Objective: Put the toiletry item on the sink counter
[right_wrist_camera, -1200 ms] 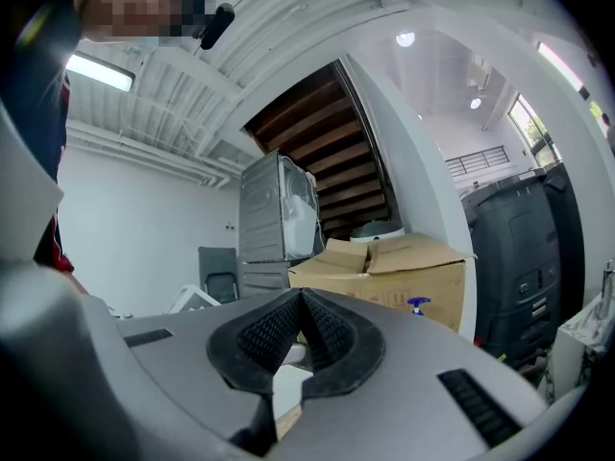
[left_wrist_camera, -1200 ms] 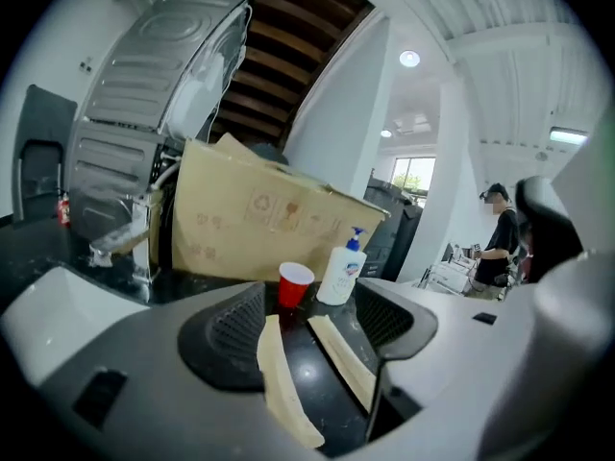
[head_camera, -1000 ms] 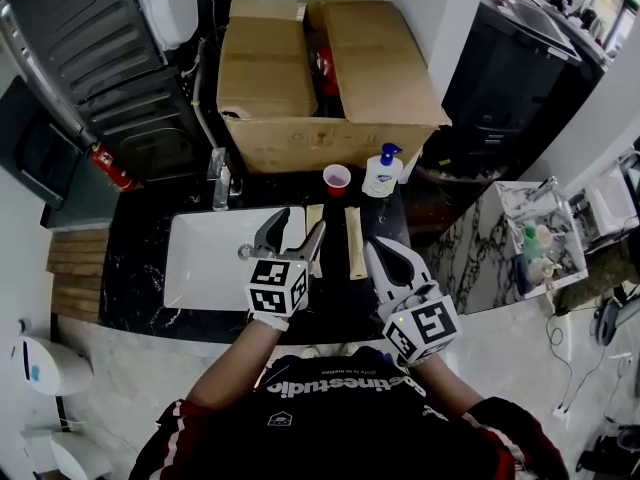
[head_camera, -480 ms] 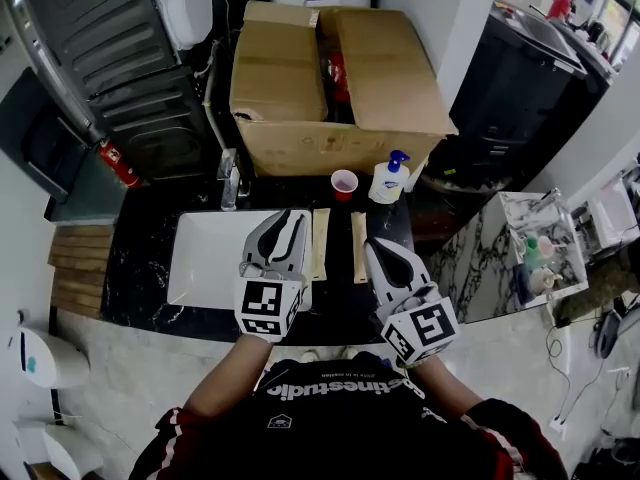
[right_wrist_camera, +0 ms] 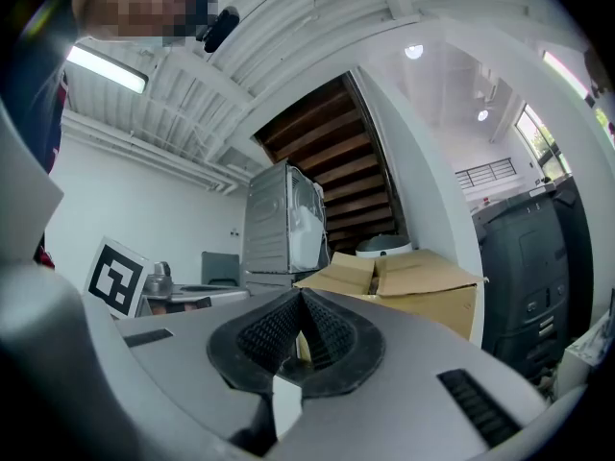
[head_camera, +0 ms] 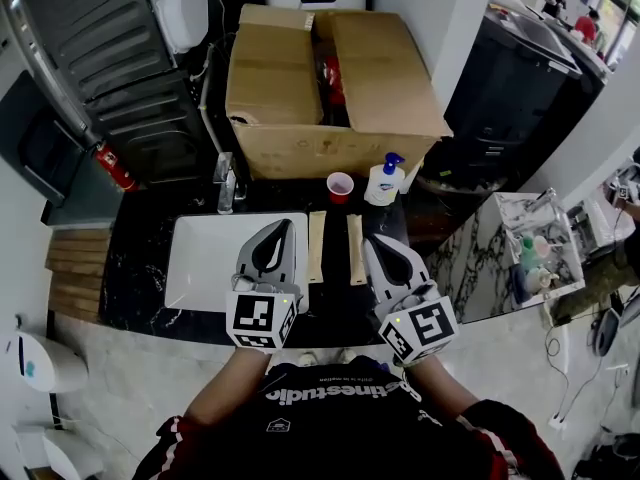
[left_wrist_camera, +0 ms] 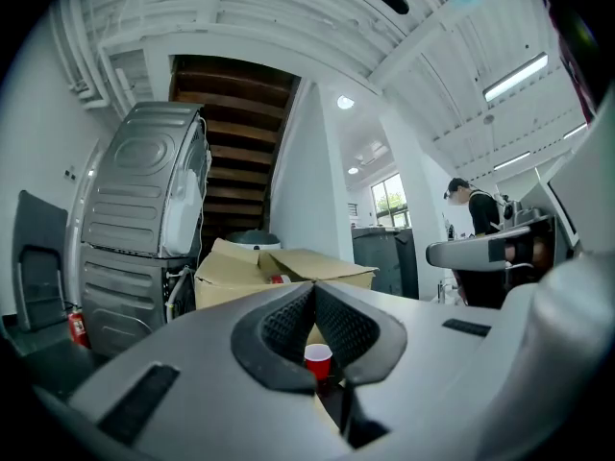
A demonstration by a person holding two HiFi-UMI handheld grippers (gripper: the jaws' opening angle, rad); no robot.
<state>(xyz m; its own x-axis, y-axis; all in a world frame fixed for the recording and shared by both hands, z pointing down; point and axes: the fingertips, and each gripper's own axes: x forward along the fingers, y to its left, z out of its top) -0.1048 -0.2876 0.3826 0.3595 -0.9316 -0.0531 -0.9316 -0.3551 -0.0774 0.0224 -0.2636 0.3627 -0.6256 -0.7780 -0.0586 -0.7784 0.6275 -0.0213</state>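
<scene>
Two long tan toiletry packets lie side by side on the black sink counter, just right of the white basin. My left gripper hovers over the basin's right edge, beside the left packet. Its jaws have just been closing and are now shut with nothing between them; in the left gripper view only a red cup shows beyond them. My right gripper stays shut and empty near the right packet, its pads meeting in the right gripper view.
A red cup and a pump soap bottle stand at the counter's back, in front of a large open cardboard box. The faucet sits behind the basin. A marble shelf with bottles stands to the right.
The left gripper's jaws went from wide open to shut, empty, and it rose and drew back from the left packet. The right gripper stayed still.
</scene>
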